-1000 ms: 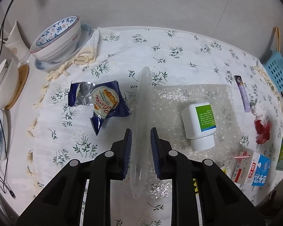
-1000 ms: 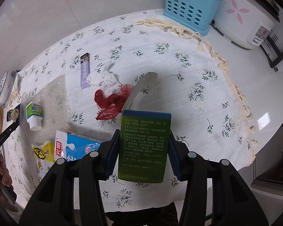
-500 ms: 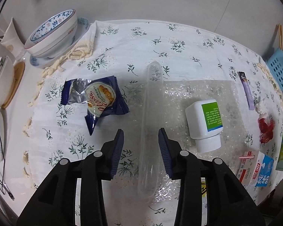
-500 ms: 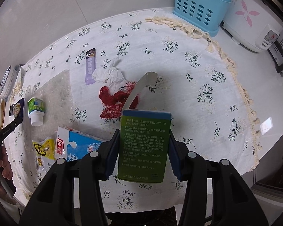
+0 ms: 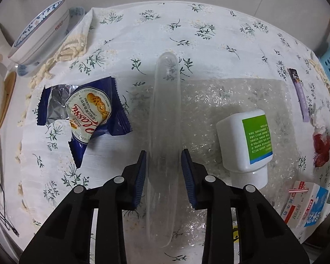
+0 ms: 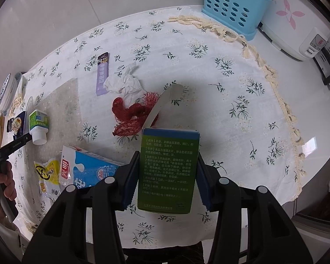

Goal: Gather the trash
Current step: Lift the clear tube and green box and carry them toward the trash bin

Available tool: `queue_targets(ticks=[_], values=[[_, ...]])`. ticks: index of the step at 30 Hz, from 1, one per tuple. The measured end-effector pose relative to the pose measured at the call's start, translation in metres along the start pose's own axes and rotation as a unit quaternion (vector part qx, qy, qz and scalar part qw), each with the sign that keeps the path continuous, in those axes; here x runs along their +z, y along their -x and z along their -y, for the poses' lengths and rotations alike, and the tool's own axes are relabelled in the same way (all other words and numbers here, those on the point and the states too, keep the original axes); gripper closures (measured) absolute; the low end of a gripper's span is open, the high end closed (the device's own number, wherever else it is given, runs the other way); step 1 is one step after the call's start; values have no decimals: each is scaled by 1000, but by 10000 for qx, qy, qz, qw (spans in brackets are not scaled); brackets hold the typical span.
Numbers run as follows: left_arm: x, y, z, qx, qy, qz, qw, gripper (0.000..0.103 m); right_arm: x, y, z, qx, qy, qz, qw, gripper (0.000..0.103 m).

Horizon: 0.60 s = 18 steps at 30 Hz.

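Left wrist view: the left gripper (image 5: pixel 164 168) is seen with jaws parted around a clear plastic tube (image 5: pixel 164 136) lying on the desk (image 5: pixel 209 44), pads not pressing it. Right wrist view: a green carton (image 6: pixel 168 171) is clamped by the right gripper (image 6: pixel 166 178) above the desk.

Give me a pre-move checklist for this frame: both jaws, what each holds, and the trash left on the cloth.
1. Right gripper shut on green box: ok.
2. Box flap closed: not ok, it stands open.
3. Left gripper gripping clear plastic tube: not ok, jaws open around it.
4. Tube clear of cookie wrapper and white bottle: ok.
5. Trash bin located: cannot tell.
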<state>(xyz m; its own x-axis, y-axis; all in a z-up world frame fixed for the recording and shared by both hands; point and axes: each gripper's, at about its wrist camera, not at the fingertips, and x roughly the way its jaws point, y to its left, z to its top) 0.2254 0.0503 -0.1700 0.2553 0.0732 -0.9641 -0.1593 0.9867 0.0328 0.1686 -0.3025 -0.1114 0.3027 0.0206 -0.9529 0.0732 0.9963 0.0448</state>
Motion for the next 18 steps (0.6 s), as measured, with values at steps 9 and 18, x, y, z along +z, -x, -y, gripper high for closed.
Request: queue_targets(ticks=[9, 18], values=[[-5, 26, -11, 16, 1, 295, 9996, 75, -4, 11, -5, 2, 1, 89, 10000, 58], [-34, 79, -16, -60, 151, 735, 9972, 75, -15, 33, -14, 57, -1, 293, 9996, 58]])
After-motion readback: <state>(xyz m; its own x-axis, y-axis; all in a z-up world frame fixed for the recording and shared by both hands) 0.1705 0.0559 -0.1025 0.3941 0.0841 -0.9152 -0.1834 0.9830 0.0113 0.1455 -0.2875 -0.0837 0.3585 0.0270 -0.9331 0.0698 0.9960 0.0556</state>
